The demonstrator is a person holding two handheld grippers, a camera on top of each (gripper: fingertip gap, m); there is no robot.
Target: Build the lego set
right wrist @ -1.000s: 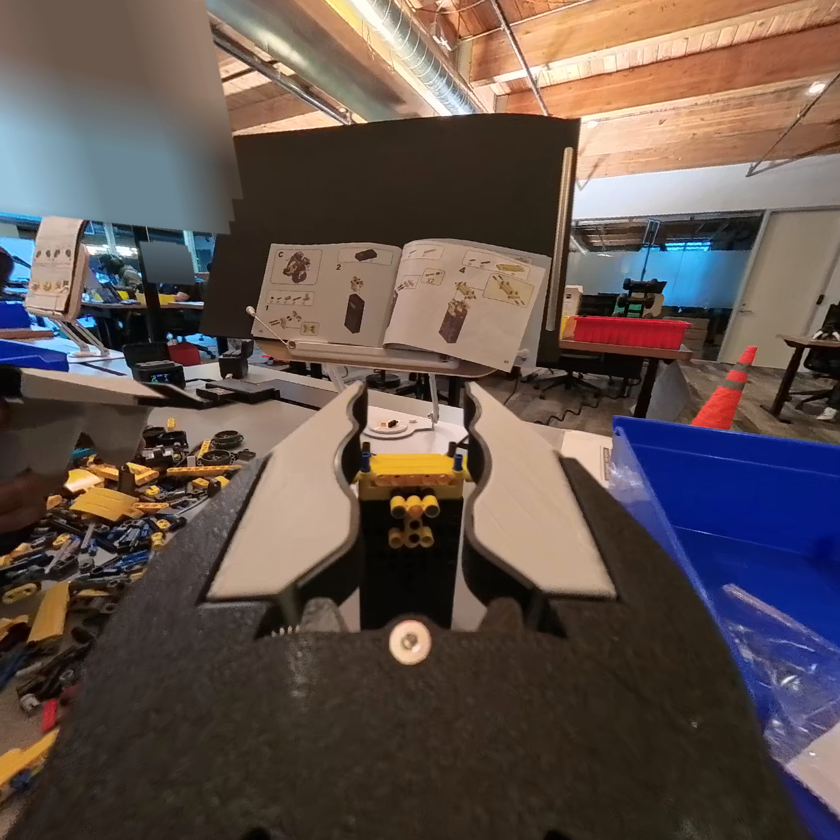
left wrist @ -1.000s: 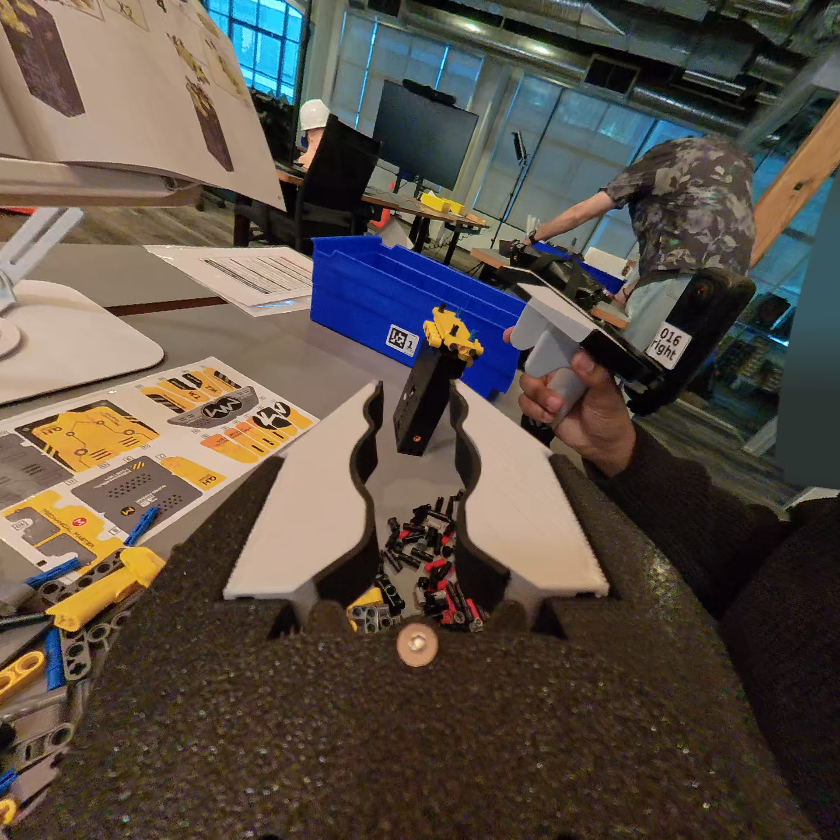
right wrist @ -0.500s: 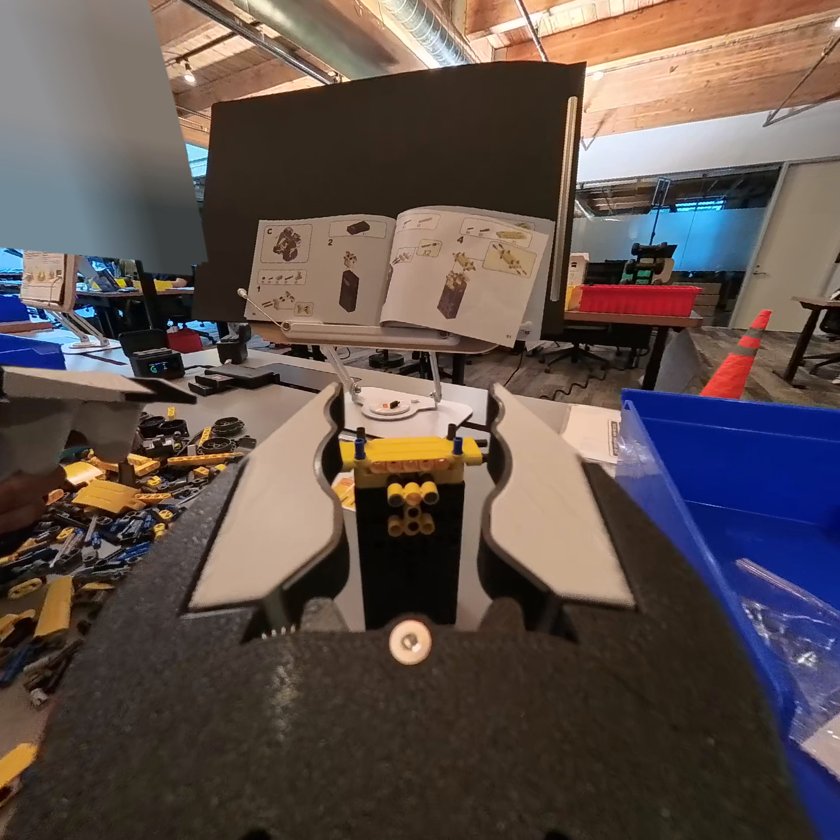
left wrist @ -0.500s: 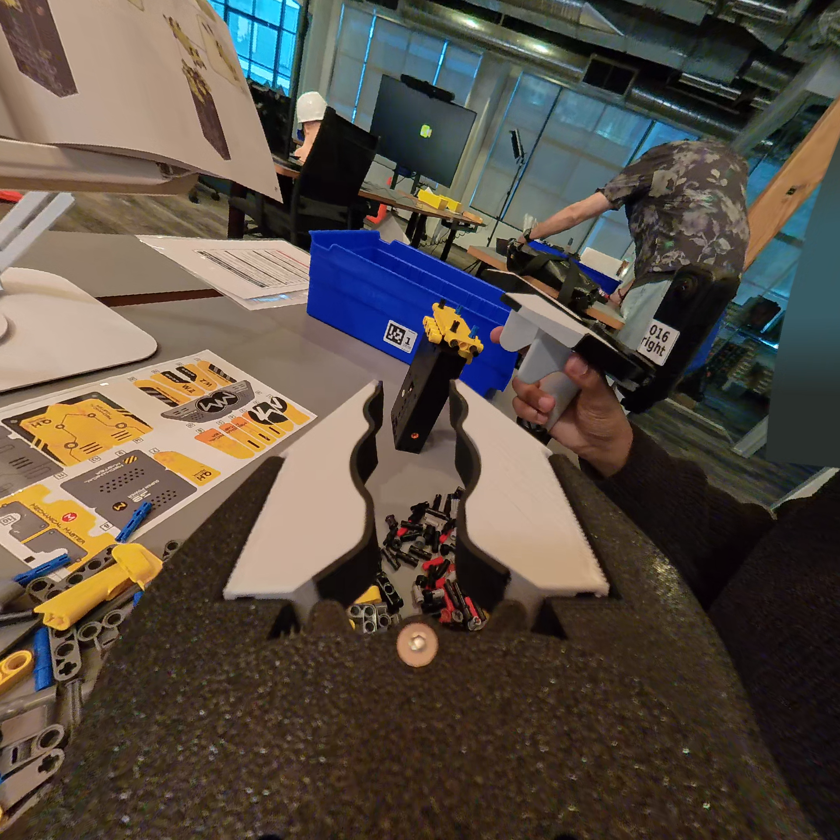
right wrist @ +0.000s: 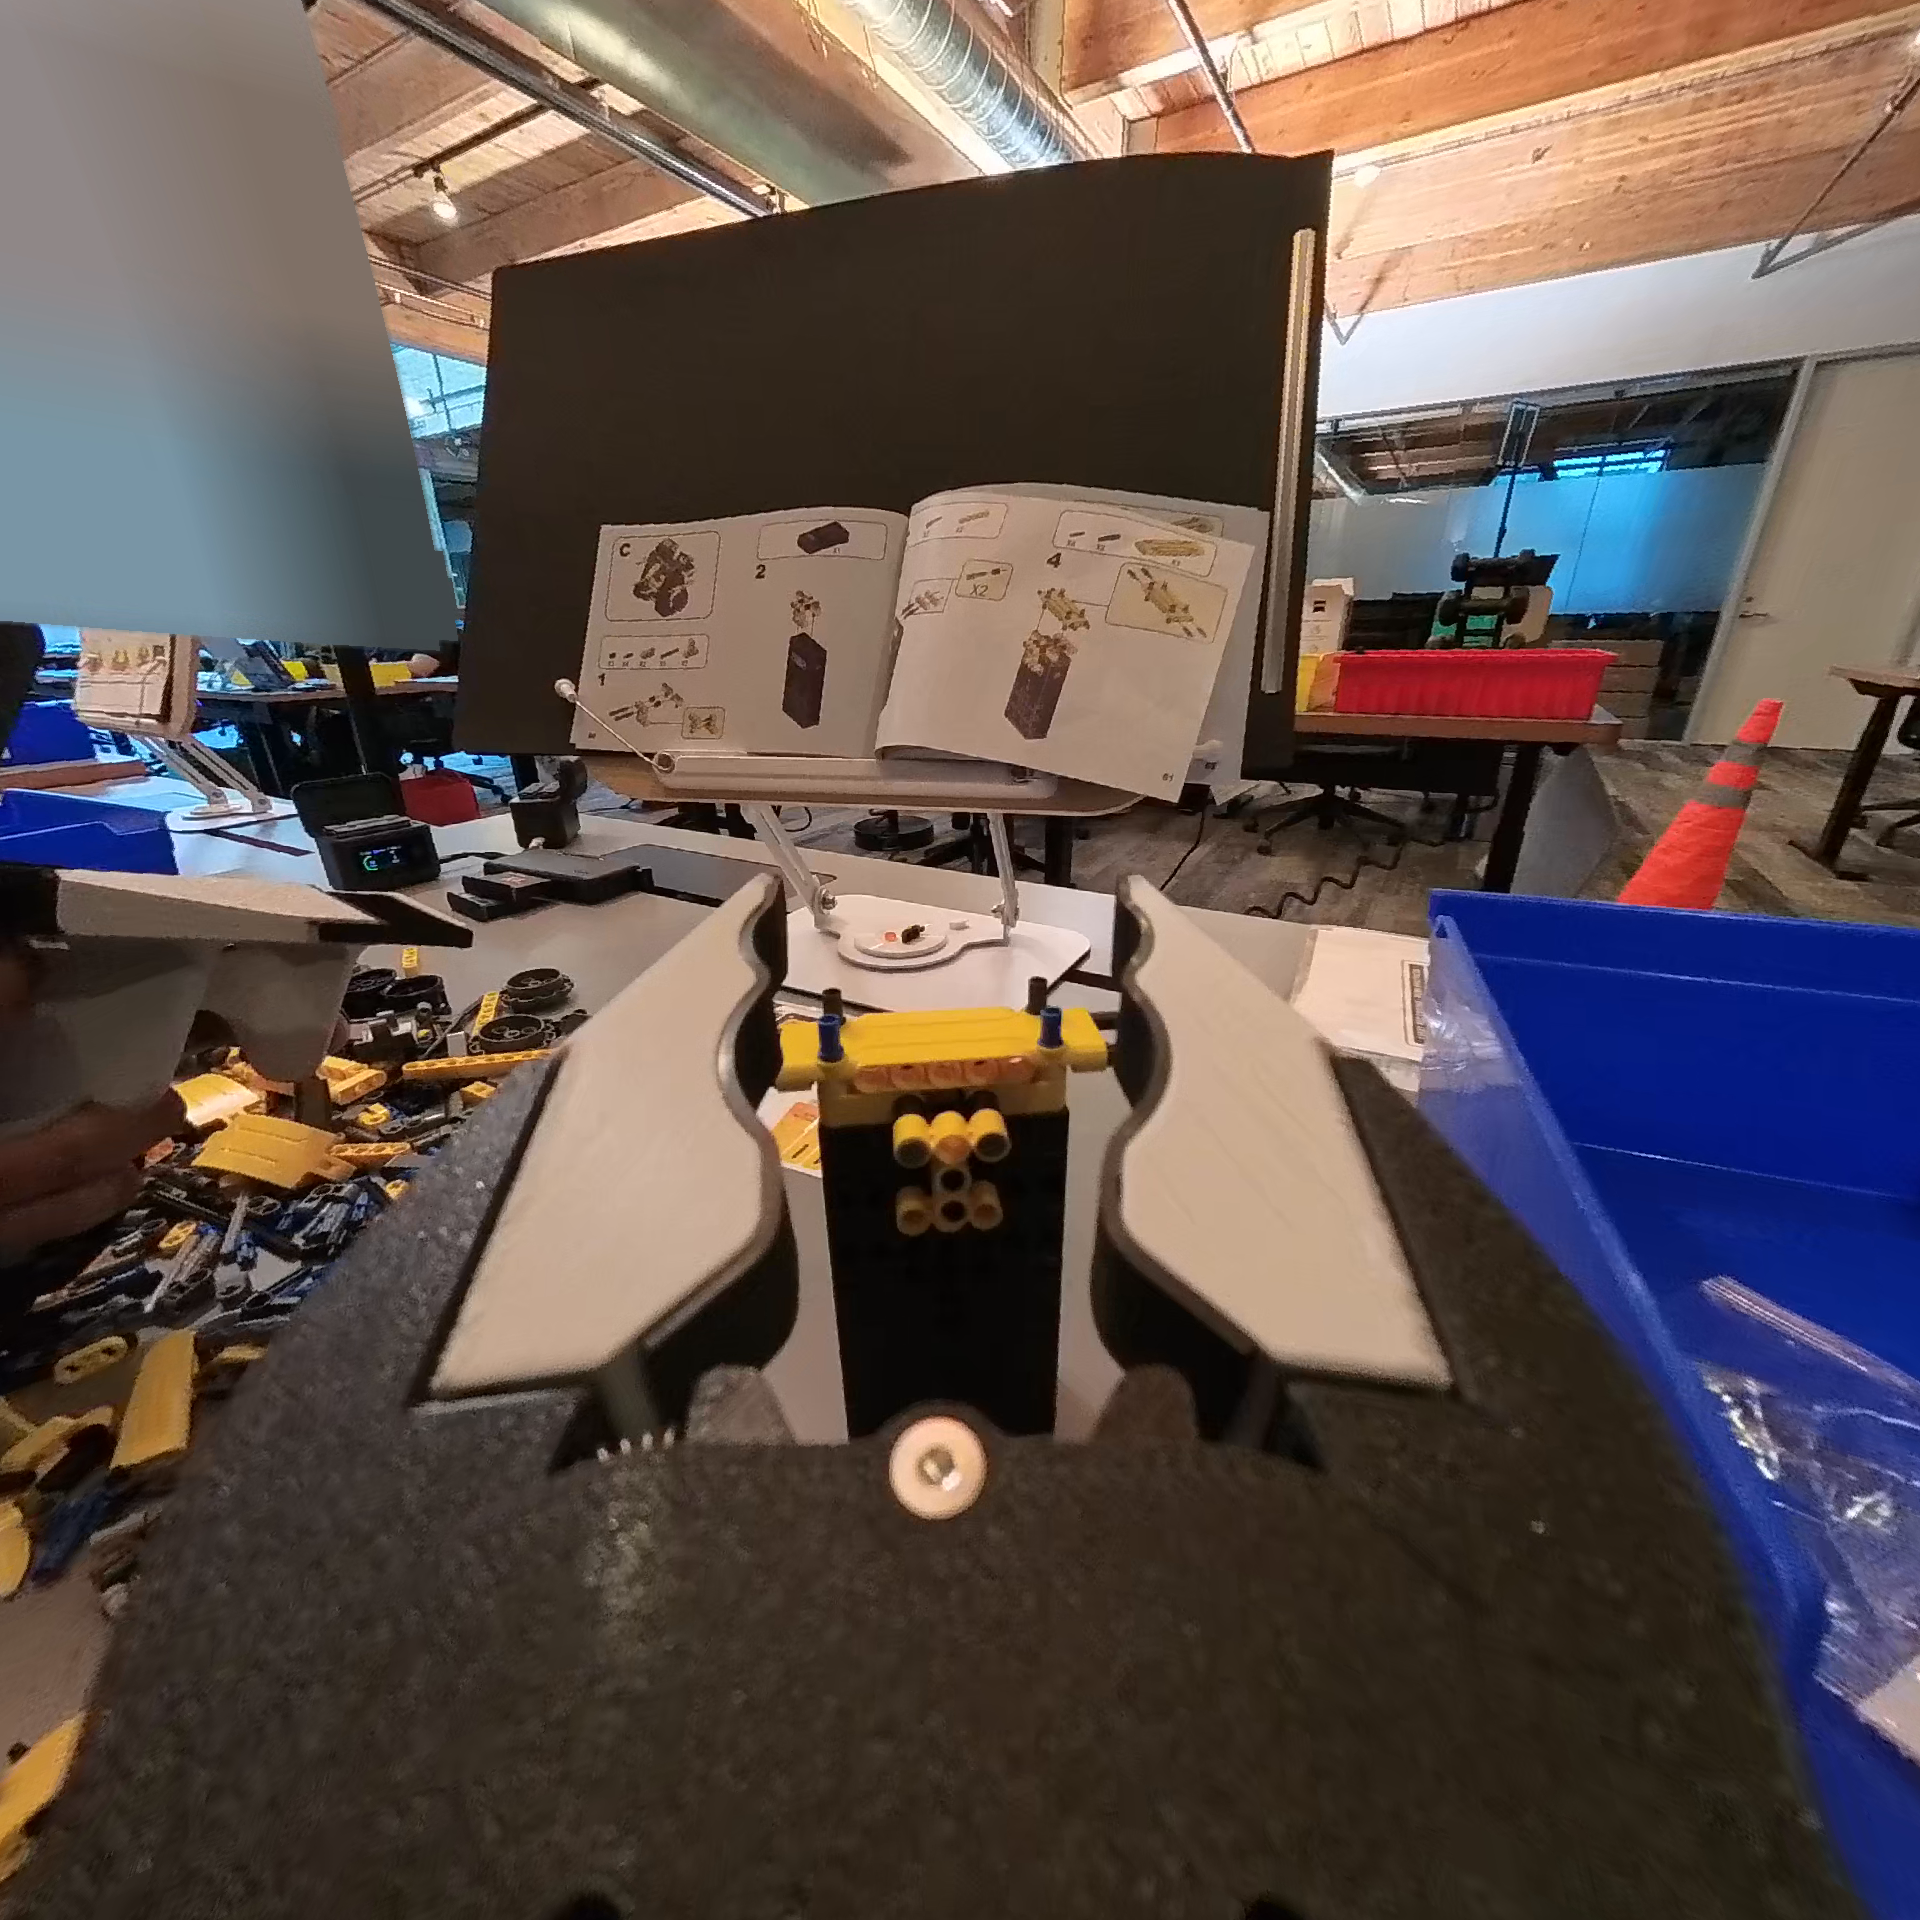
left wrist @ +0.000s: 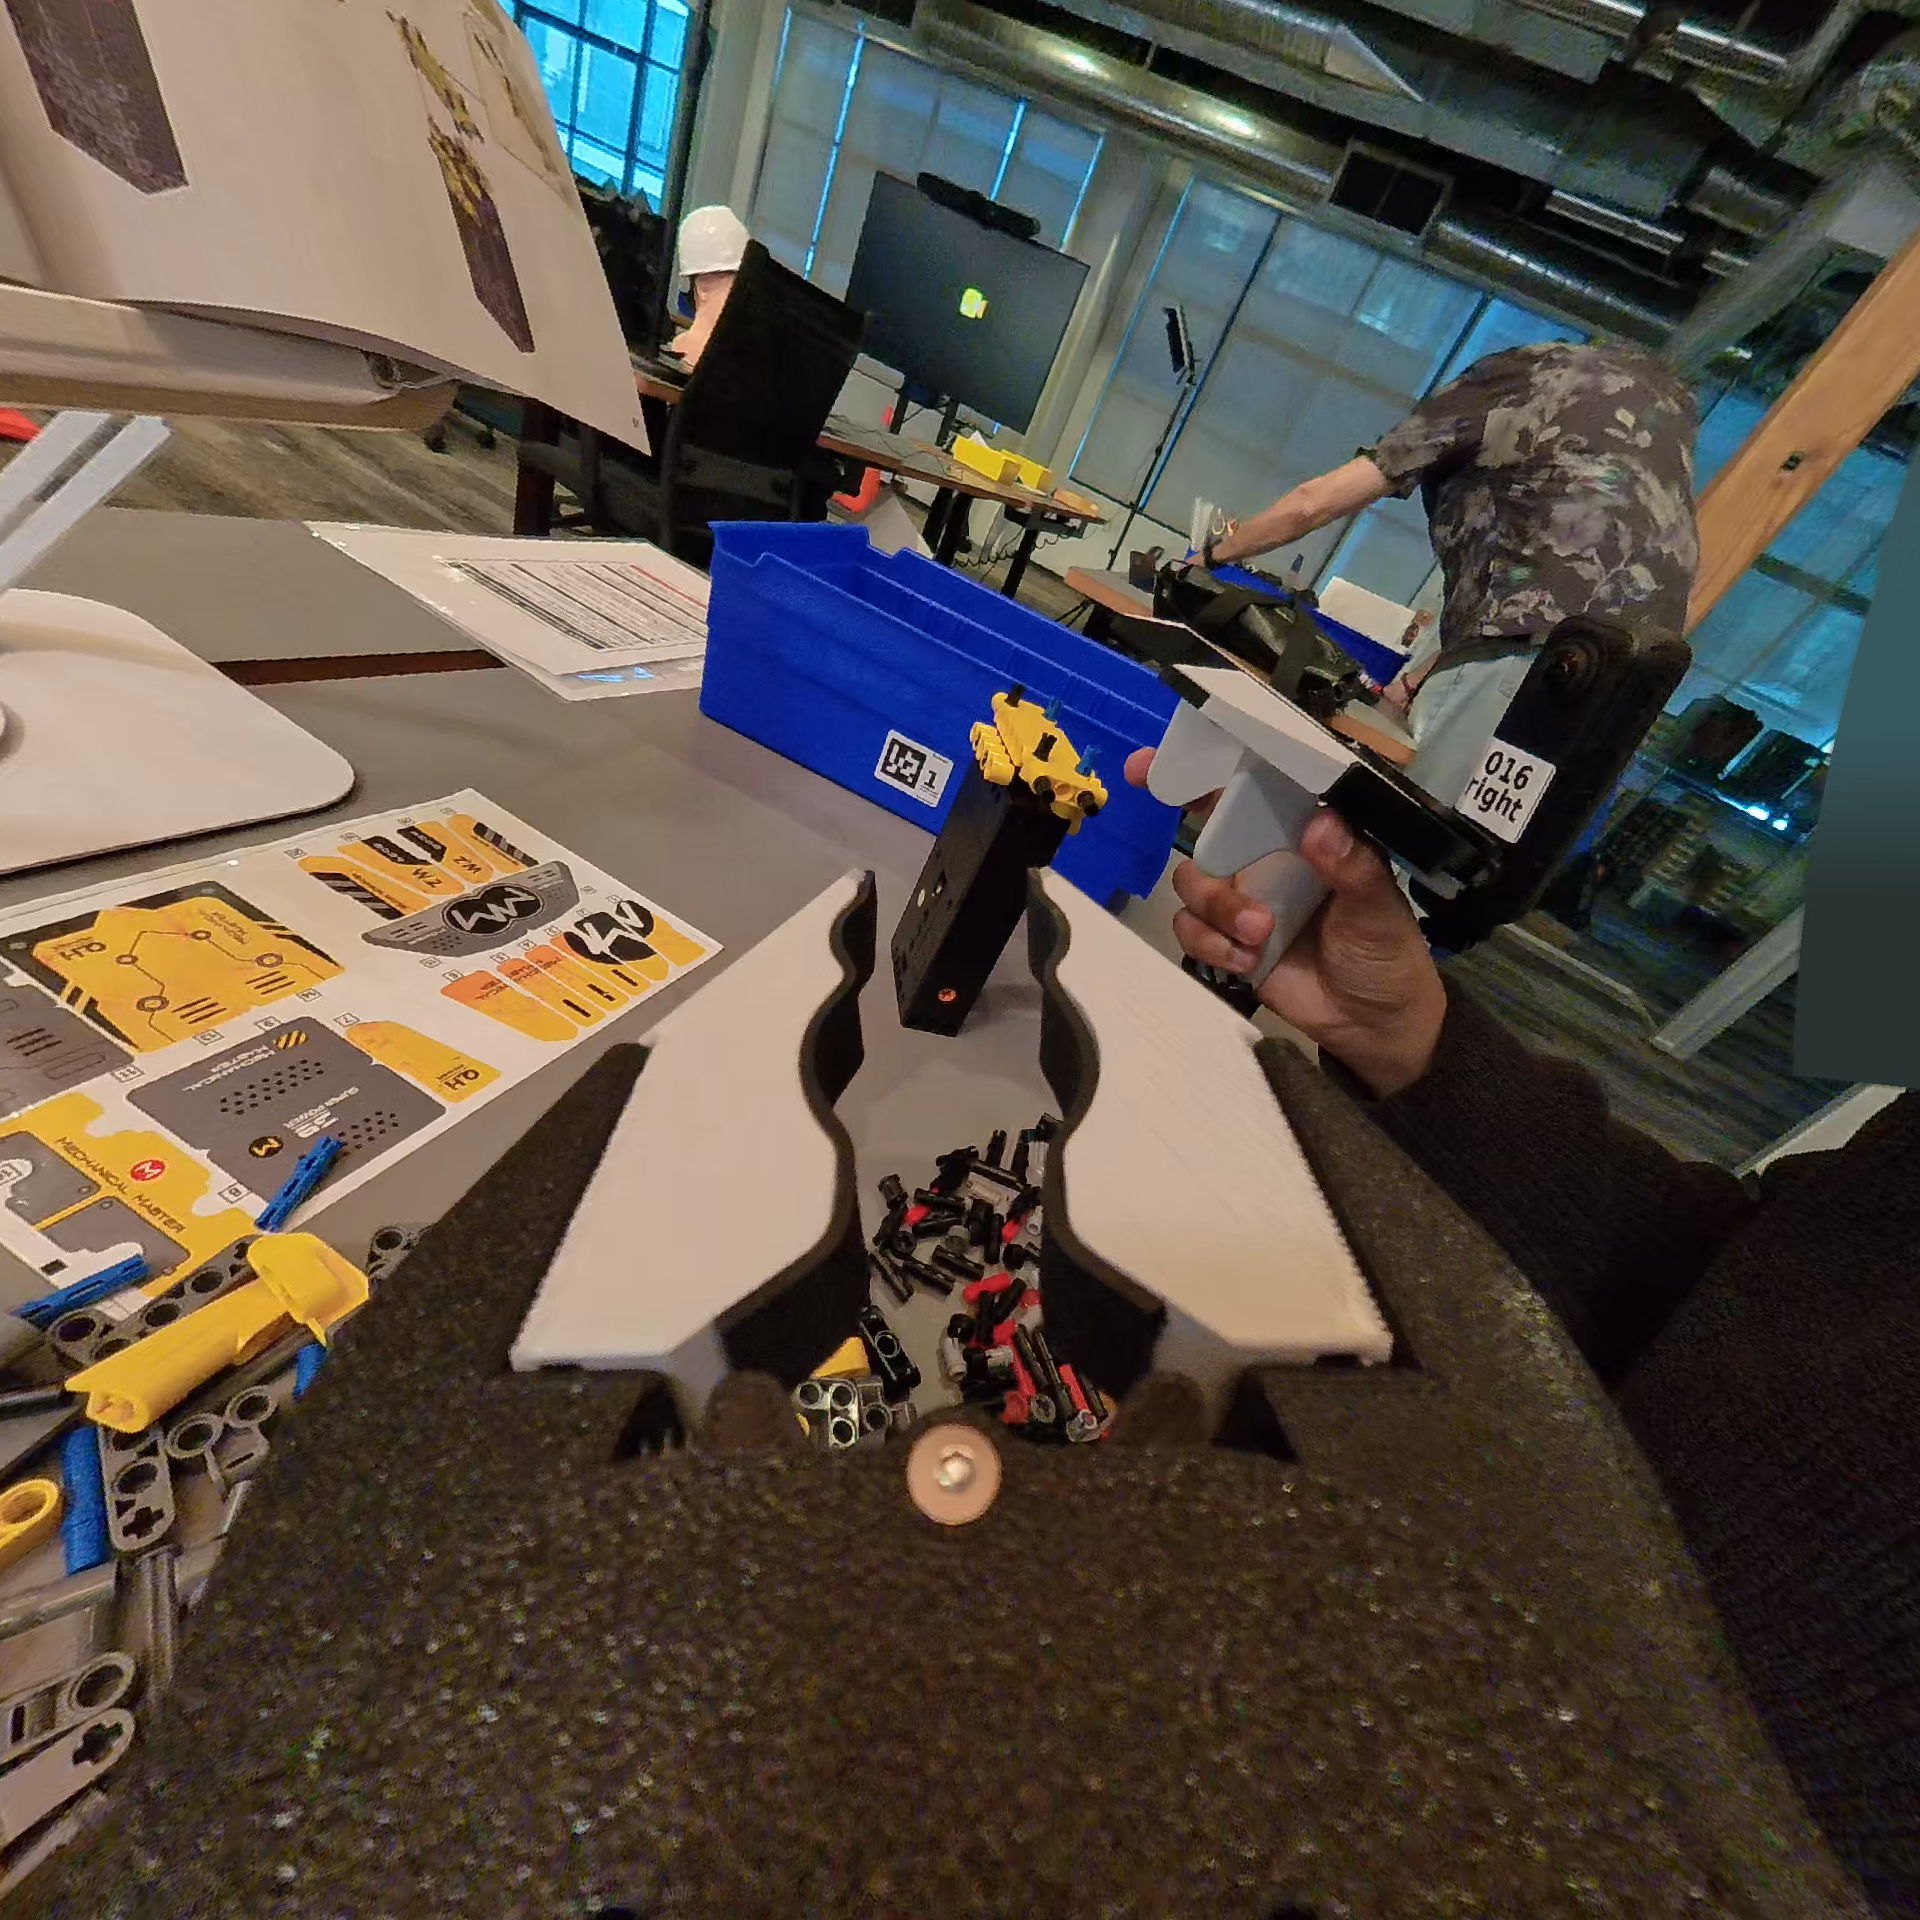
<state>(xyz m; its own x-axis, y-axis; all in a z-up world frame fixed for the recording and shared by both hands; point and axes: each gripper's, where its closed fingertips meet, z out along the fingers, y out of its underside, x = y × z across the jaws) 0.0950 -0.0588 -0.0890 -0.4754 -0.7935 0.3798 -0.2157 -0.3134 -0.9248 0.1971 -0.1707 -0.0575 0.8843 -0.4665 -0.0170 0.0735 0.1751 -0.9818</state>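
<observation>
Materials: my right gripper (right wrist: 945, 1049) has ridged grey plastic fingers lined with black foam.
Block: black rectangular brick block (right wrist: 951, 1247) with yellow studded beam on top, frame centre, upright on the grey worktop (left wrist: 582, 748).
Right gripper: spread wide, clear of the block.
Left gripper (left wrist: 948, 1029): parted, empty, over loose black and red pins (left wrist: 977, 1257).

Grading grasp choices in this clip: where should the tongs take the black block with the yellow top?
Pinch the black block by its flat side faces, below the yellow crossbeam, coming in level as the open right tongs now straddle it. It stands upright; the overhanging, pegged beam looks a poorer hold.
</observation>
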